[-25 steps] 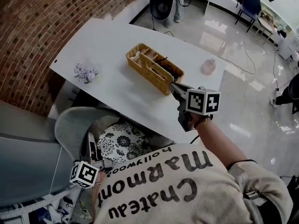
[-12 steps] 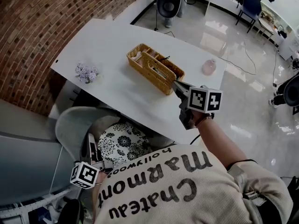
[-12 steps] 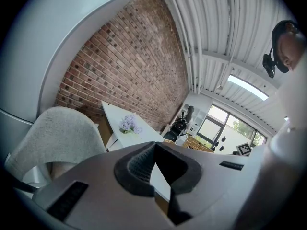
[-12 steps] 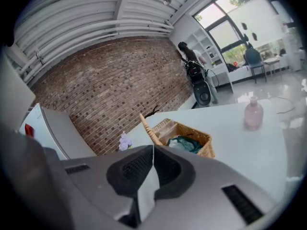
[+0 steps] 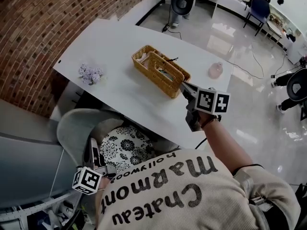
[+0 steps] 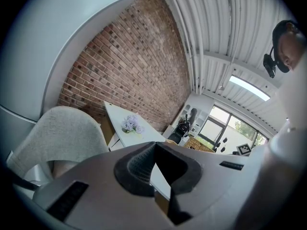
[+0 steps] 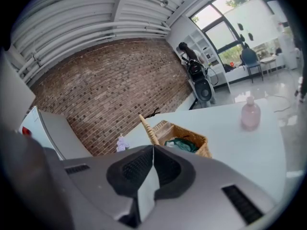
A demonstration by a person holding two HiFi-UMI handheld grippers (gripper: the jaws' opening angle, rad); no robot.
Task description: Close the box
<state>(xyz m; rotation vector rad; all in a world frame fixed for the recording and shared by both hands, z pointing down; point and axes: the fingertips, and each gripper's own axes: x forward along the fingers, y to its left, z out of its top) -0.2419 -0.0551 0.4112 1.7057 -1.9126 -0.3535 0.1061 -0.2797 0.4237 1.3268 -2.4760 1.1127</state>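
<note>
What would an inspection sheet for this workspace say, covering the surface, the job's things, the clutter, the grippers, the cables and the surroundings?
Surface: white table, mostly bare.
Job's things: wicker box open, lid standing up; green cloth inside.
Clutter: pink bottle and lilac flower sprig, both apart from the box.
Grippers: right gripper jaws together, empty, pointed at the box's near end; left gripper jaws together, empty, low beside the chair.
Cables: one thin cable on the floor beyond the table; none on the table.
Surroundings: brick wall, grey chair with patterned cushion, glossy floor, blue chair far off.
</note>
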